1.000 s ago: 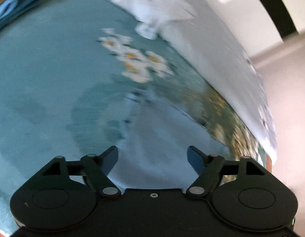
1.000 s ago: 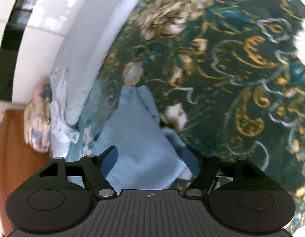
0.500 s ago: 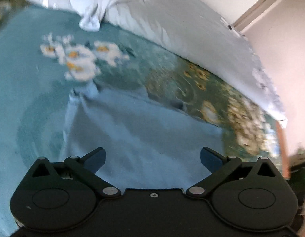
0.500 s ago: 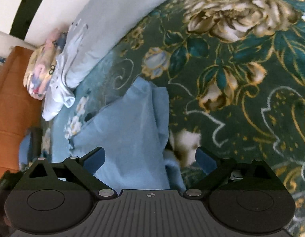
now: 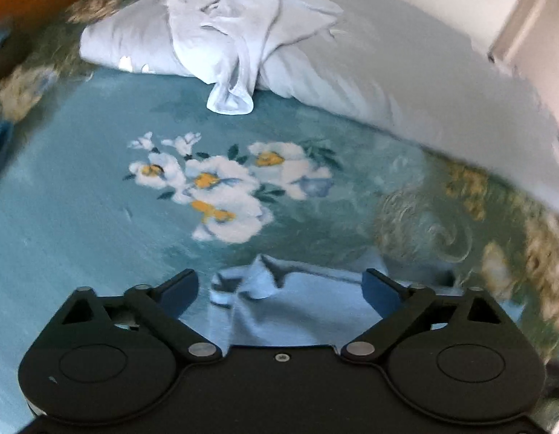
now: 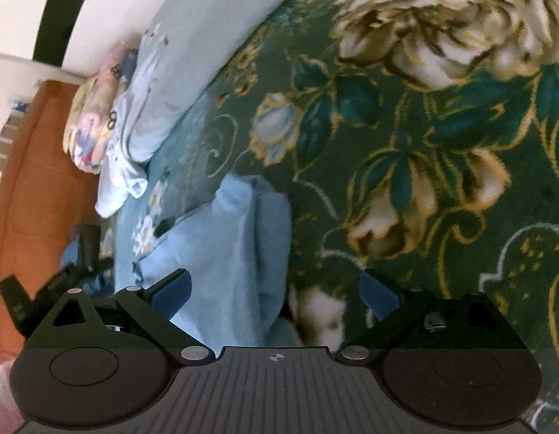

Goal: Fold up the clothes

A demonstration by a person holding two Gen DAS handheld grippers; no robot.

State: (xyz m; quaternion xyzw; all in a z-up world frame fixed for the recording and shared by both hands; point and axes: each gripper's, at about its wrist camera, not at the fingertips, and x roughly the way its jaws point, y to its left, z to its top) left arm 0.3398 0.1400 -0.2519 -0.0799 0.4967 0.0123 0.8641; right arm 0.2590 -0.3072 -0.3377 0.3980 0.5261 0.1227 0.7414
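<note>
Between each tool's [image 5: 281,291] [image 6: 274,289] spread fingers, right wide, left closing on nothing: light blue garment [image 5: 297,311] [image 6: 228,267], untouched.

The left gripper [image 5: 281,287] now looks further up the bed, its jaws closing after a wider spread, with only the near edge of the light blue fleece garment [image 5: 297,307] between them. The right gripper [image 6: 274,289] spreads wide, nearer the cloth.

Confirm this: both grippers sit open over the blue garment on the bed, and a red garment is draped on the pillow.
Wrong colour. The garment on the pillow is a pale garment, whitish blue, not red, as the left wrist view shows. The rest holds: left gripper, its jaws closing, and right gripper are unclamped over the blue garment.
</note>
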